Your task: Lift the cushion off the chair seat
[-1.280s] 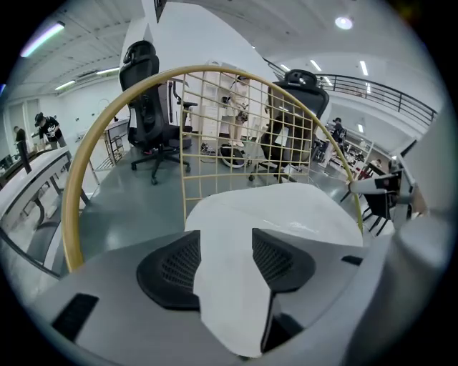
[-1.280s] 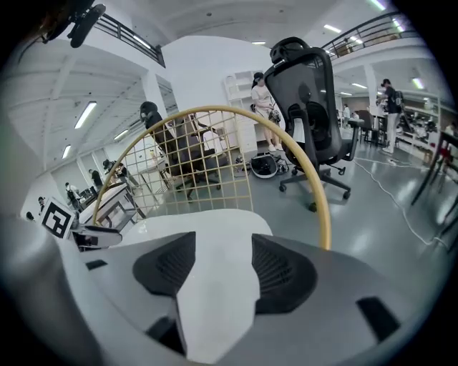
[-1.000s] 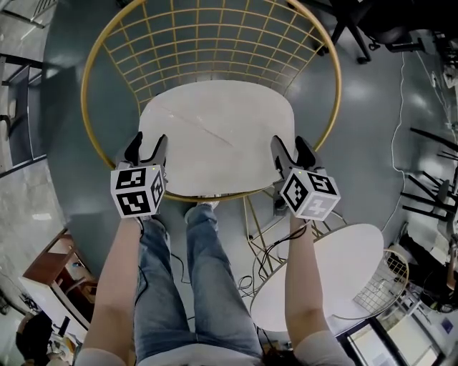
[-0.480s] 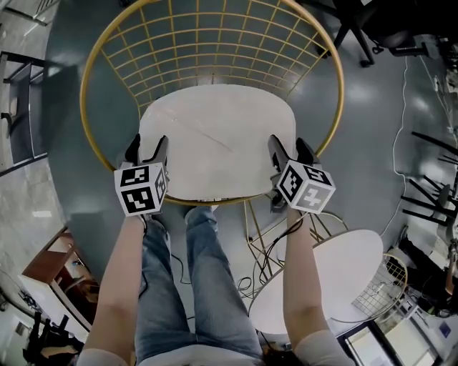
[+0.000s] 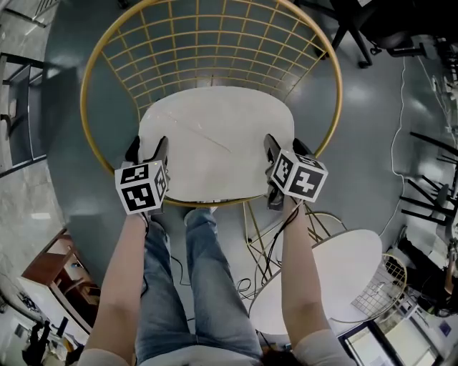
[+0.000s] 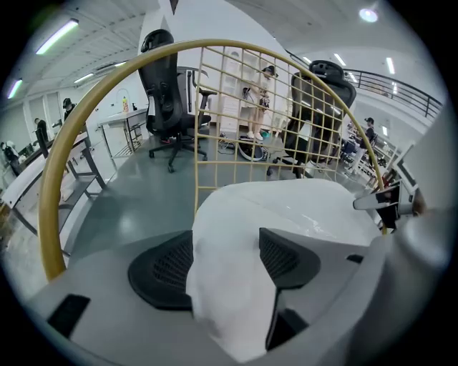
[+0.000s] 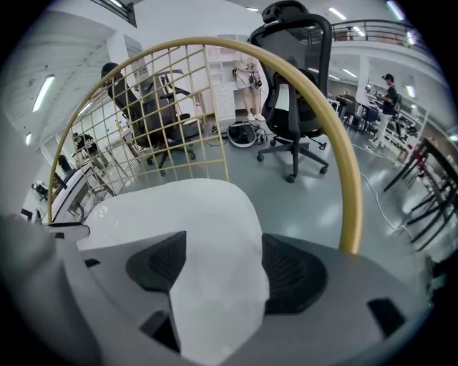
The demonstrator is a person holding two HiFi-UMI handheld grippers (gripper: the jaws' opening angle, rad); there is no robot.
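Note:
A pale, rounded cushion [image 5: 215,136] lies on the seat of a gold wire chair [image 5: 215,43]. My left gripper [image 5: 147,149] is at the cushion's near-left edge and my right gripper [image 5: 284,146] at its near-right edge. In the left gripper view the cushion's edge [image 6: 286,207] runs between the wide-set jaws of the left gripper [image 6: 225,254]. The right gripper view shows the same: the cushion [image 7: 172,207] lies between the jaws of the right gripper [image 7: 222,261]. Both pairs of jaws have just been opening and straddle the edge without clamping it.
The chair's gold rim [image 5: 93,136] curves round just outside both grippers. A round white table [image 5: 336,279] and a wire basket [image 5: 379,286] stand at the lower right. The person's legs [image 5: 193,286] are in front of the chair, cables [image 5: 257,271] lie beside them, and a black office chair [image 5: 358,21] stands behind.
The right gripper has moved left and down onto the cushion's edge and tipped steeper. The left gripper has stayed nearly where it was. The cushion has not moved.

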